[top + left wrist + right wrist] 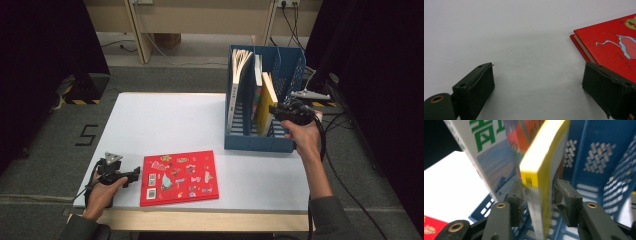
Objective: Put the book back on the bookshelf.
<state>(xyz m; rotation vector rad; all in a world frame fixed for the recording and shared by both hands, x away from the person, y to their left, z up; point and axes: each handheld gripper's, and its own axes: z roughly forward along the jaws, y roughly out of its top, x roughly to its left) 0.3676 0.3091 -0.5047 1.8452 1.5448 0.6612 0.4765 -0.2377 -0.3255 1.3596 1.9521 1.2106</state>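
Note:
A red picture book [179,177] lies flat near the table's front edge. My left gripper [134,175] rests just left of it, open with bare table between its jaws; in the left gripper view the red book's corner [609,47] lies by the right jaw. A blue file rack [260,142] at the right holds several upright books. My right gripper [276,111] reaches into it from the right. Its jaws straddle the lower edge of a tilted yellow book [541,165], the left pad [520,197] at the cover and a thin gap at the other. The book looks blurred.
A large white-covered book with green lettering [486,157] leans just left of the yellow one. The rack's blue perforated dividers [594,157] stand close on its right. The white table [165,125] stretches bare behind the red book. Cables trail on the floor at the right.

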